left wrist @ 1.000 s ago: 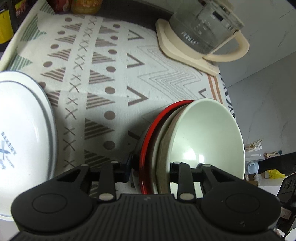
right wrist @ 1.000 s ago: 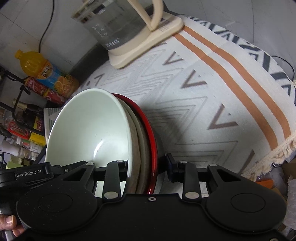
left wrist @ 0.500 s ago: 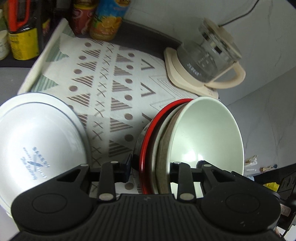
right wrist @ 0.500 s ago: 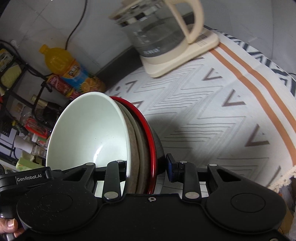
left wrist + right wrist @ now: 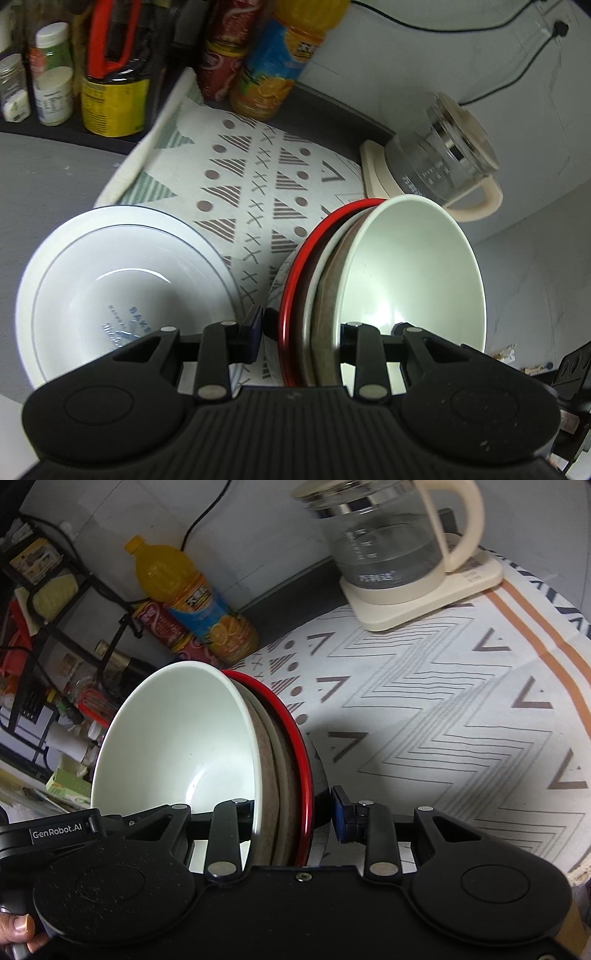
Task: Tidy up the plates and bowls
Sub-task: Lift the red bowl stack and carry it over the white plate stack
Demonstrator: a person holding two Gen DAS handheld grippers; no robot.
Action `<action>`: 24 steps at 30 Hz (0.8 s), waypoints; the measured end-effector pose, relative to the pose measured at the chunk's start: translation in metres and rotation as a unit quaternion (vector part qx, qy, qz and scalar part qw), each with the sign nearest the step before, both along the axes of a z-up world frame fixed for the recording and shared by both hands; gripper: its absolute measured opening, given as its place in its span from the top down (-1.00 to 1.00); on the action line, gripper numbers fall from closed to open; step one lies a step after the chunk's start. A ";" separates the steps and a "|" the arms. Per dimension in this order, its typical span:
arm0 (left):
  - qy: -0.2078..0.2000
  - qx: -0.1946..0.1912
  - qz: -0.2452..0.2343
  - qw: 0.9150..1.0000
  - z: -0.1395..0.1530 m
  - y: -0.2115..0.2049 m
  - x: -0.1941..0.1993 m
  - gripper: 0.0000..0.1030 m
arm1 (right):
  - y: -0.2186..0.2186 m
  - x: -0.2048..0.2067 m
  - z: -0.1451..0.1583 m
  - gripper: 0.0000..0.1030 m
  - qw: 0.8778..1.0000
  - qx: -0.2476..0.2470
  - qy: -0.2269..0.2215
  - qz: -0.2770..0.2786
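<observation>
A nested stack of bowls (image 5: 406, 266) hangs tilted above the patterned cloth: a pale green bowl inside, then a brown and a white one, and a red-rimmed dark bowl outermost. My left gripper (image 5: 301, 332) is shut on the near rim of the stack. From the opposite side my right gripper (image 5: 295, 812) is shut on the same stack (image 5: 177, 738). A white dish with a blue line round its rim and blue print (image 5: 110, 280) rests on the grey counter, left of the left gripper.
A glass kettle on a cream base (image 5: 443, 162) (image 5: 388, 542) stands at the cloth's far end. Juice and soda bottles (image 5: 273, 62) (image 5: 195, 602) line the wall. A rack of jars and bottles (image 5: 55, 74) is at the far left. The cloth (image 5: 443, 709) spreads under the stack.
Both grippers have risen and drawn back with the bowl stack held between them. The white dish, the bottles and the rack have come further into view.
</observation>
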State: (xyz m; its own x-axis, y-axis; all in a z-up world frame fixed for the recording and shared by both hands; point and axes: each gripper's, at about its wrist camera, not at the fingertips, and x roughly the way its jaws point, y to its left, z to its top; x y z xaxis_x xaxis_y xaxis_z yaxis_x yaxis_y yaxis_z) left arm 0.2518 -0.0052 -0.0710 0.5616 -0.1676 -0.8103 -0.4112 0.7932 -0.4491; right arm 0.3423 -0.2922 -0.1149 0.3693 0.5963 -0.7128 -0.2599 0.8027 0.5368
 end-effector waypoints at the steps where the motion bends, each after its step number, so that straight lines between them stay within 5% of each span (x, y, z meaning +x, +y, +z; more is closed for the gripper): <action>1: -0.001 0.000 0.004 1.000 0.001 0.002 -0.002 0.42 | 0.003 -0.001 0.001 0.40 1.000 -0.001 -0.001 0.004; 24: 0.016 -0.003 0.103 0.995 -0.004 0.067 -0.056 0.42 | 0.088 -0.007 -0.009 0.40 0.995 -0.013 0.017 0.102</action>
